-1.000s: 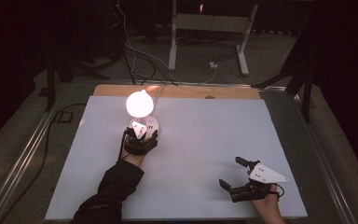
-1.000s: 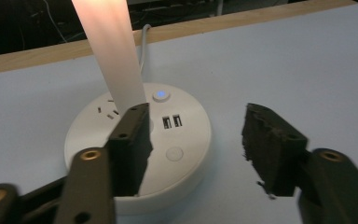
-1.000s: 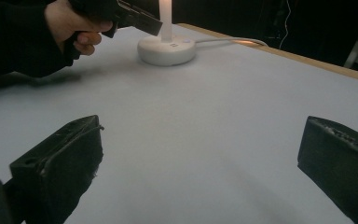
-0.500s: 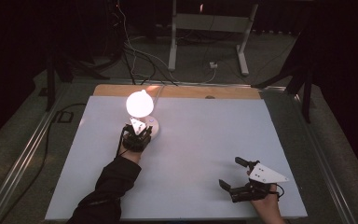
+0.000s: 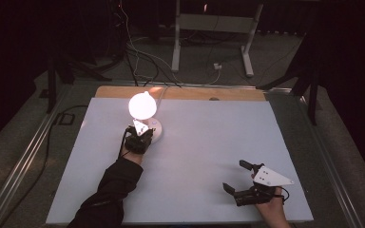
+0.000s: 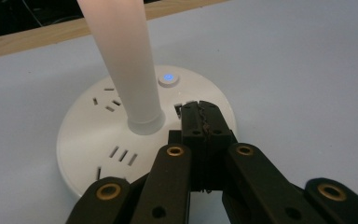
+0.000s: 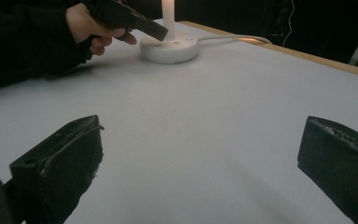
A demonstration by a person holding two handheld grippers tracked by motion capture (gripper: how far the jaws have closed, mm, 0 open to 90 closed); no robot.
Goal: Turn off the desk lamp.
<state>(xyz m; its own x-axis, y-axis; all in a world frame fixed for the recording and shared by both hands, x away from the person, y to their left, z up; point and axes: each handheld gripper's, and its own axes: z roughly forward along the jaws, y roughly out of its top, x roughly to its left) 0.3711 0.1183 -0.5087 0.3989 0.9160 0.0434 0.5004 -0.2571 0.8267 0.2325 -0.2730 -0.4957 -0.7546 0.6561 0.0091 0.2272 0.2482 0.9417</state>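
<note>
A small table lamp with a glowing round globe and a white stem stands on a round white base with socket slots. A blue-lit button sits on the base. My left gripper points at the base; its jaws have just been closing and now stand shut with nothing between them, tips over the base just short of the button. My right gripper rests open near the front right of the white table top, its jaws wide apart around bare surface.
A wooden strip runs along the table's far edge, and the lamp's cable leads off over it. Beyond the table, a metal stand and loose cables lie on the dark floor. A sleeved forearm crosses the front left.
The left gripper has edged slightly forward toward the lamp base. The right gripper has stayed where it was.
</note>
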